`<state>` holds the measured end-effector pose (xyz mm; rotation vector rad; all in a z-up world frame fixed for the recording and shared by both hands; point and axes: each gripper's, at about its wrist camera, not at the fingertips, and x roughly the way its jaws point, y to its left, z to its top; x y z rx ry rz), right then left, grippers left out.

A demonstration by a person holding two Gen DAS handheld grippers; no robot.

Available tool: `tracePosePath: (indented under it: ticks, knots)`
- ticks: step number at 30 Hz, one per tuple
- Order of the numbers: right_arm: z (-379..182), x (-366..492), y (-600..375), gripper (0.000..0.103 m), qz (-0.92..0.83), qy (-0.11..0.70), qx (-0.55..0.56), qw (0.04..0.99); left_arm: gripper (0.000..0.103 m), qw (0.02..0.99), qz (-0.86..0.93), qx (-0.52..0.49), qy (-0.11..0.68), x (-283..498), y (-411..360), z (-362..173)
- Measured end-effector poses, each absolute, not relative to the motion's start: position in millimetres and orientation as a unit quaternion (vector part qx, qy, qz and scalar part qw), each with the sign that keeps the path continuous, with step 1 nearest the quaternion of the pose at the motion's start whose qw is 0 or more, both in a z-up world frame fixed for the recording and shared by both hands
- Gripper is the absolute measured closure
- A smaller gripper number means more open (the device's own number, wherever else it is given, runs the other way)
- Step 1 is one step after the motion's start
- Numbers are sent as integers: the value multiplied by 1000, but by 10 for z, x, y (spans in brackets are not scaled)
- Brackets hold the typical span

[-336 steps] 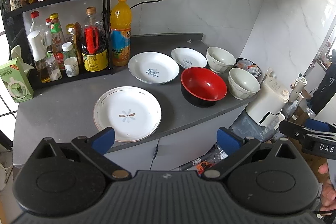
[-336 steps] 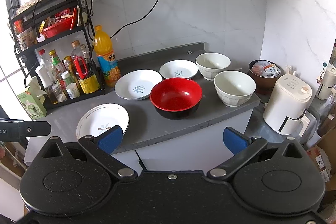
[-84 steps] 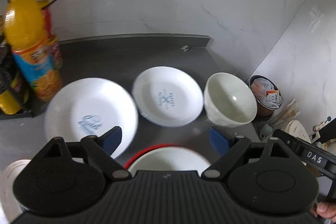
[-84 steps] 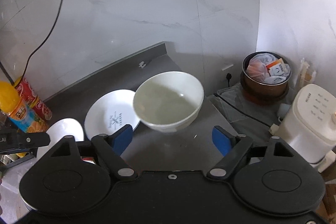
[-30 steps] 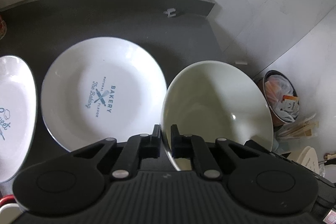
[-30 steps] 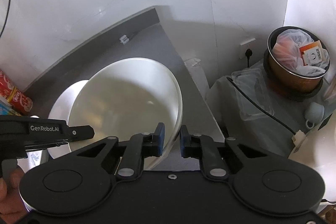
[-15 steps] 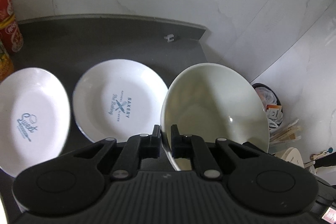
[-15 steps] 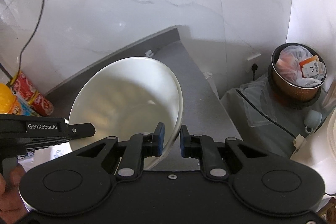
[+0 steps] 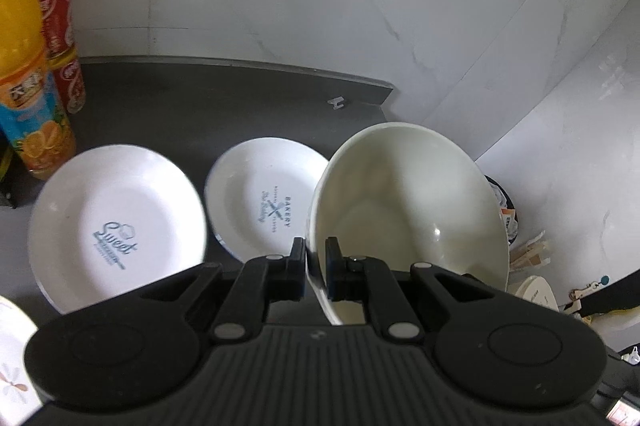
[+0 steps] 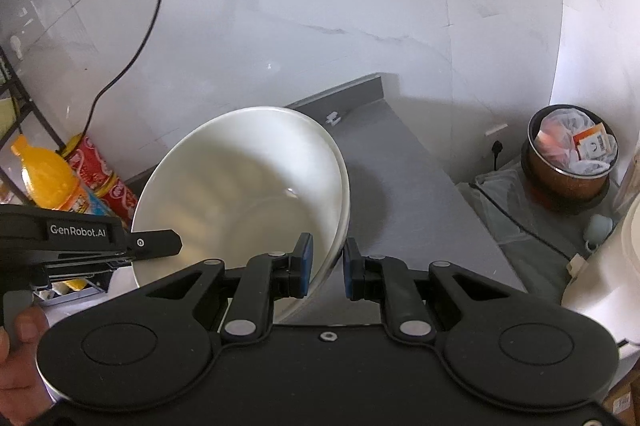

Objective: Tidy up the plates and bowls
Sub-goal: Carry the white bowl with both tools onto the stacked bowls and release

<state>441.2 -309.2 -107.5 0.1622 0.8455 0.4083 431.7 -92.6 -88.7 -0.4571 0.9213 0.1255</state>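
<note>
Above counter (image 9: 192, 114): left gripper (image 9: 316, 266) clamped on near rim of white bowl (image 9: 408, 210), right gripper (image 10: 325, 266) straddling opposite rim, jaws slightly apart, contact unclear. Bowl tilted, airborne beside bakery plate (image 9: 264, 198). Advice: keep level, move both grippers together, clear plates, lower onto other bowl gently.

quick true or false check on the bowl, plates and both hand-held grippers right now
1. Both hand-held grippers, left and right, clamp the white ceramic bowl. True.
2. The bowl sits level. False: it is tilted.
3. Two white printed plates lie on the grey countertop. True.
4. A spoon lies in the bowl. False: it is empty.
5. The orange juice bottle lies on its side. False: it stands upright.
</note>
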Motion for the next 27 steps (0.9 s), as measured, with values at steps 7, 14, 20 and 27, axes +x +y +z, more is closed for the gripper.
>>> tracePosePath:
  ticks: [7,14,20,27]
  knots:
    - [-997,4106,-2922,87,191,404,73,891,95,871,47,-212,442,4033,-740,-795]
    - [-993,3810,-2825,87,181,411,69,891,95,866,36,-210,453,3781,-643,-833]
    - [-1067,3610,-2770,86,177,425,62,885,95,859,33,-206,467,3611,-582,-930]
    - [-1143,3439,-2699,86,175,437,59,880,95,853,27,-199,481,3445,-528,-1034]
